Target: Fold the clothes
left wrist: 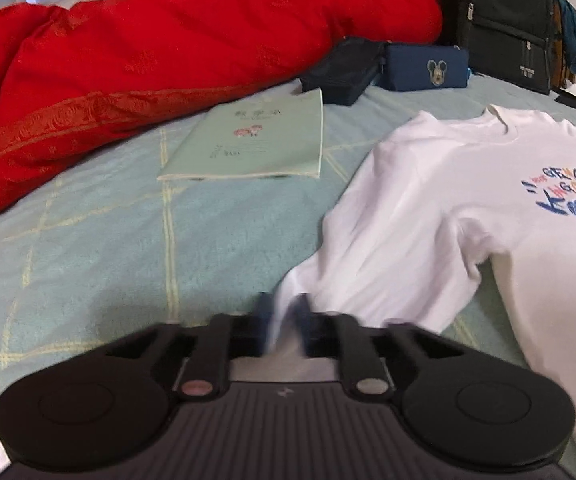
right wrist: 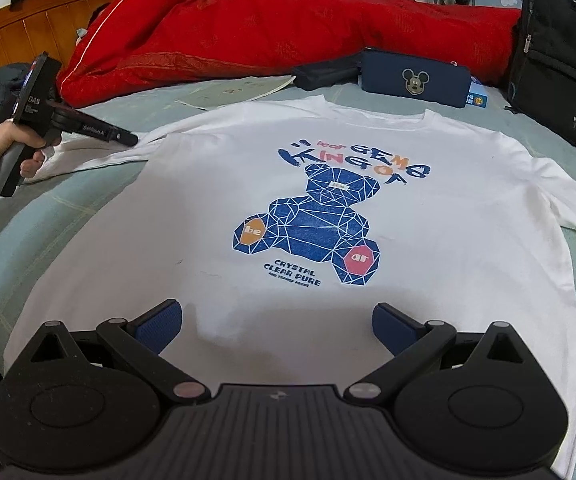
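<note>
- Left wrist view: the left tool (left wrist: 284, 320) has its blue pads drawn together on the cuff end of the sleeve (left wrist: 372, 264) of the white T-shirt (left wrist: 468, 184), with white cloth pinched between them.
- That sleeve runs from the tool up to the shirt's shoulder, lying on the pale green bed sheet (left wrist: 108, 248).
- Right wrist view: the right tool (right wrist: 276, 324) hovers with its jaws spread wide over the shirt's lower hem, nothing between the pads.
- The shirt lies flat, face up on the bed, its blue bear print (right wrist: 308, 224) in the middle.
- A hand (right wrist: 20, 148) in a fluffy white sleeve holds the left tool at the shirt's far-left sleeve.
- Beyond the shirt lie a green notebook (left wrist: 248, 144), a dark pouch (left wrist: 344, 68), a blue pencil case (right wrist: 416, 78), a red quilt (left wrist: 148, 56) and a black backpack (right wrist: 564, 56).
</note>
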A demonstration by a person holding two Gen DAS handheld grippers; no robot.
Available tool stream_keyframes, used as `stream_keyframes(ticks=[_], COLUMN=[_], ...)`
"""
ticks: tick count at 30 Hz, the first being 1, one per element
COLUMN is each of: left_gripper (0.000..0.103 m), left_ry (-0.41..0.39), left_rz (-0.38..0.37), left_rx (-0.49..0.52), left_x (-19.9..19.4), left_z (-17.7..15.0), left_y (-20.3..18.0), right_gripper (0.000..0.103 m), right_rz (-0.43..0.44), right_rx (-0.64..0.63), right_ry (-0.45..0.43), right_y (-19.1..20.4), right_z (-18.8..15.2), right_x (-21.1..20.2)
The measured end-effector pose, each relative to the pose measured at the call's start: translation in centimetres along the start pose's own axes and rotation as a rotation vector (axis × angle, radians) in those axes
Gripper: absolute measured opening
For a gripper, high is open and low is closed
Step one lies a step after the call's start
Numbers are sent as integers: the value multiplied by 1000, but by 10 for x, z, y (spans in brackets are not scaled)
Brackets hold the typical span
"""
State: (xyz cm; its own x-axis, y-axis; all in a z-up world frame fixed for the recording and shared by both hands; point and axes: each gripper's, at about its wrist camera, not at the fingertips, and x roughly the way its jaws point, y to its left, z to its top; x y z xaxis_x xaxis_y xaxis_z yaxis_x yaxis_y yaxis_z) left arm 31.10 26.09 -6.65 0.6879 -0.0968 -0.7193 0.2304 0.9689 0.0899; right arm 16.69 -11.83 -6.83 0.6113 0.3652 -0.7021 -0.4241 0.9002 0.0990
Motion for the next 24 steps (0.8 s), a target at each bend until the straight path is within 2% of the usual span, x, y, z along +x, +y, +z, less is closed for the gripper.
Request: stream_keyframes(ticks=[6,10,12,13,15,17,20,24], left_gripper=[1,2,2,2,3,14,27,27], left_ry=[-50,-9,19,6,-62,-90,-109,-76], left_rz=[78,180,208,209,149,57,-18,-104], left_rx=[-85,-174,-231,-250,-263,-255,-203,-164], left_x=[6,26,32,30,21,18,26,55], left_z=[18,24,23,23,27,36,47,70], left_y=[21,39,48,51,51,43,22,-10], right_gripper=[103,103,103,103,103,103,103,103], right_rz=[-3,-2,1,4,6,8,20,18], right_rx=[-3,7,11,13,19,31,50,47], right_ry=[-10,-7,-7,-10,-15,-19,-20,-17], right_y=[-1,-3,-4,-5,-7,-9,-13,-15], right_z=[0,1,0,1,1,2,2,-1], right_x=[-2,0,-1,-1,-2,-1,0,1])
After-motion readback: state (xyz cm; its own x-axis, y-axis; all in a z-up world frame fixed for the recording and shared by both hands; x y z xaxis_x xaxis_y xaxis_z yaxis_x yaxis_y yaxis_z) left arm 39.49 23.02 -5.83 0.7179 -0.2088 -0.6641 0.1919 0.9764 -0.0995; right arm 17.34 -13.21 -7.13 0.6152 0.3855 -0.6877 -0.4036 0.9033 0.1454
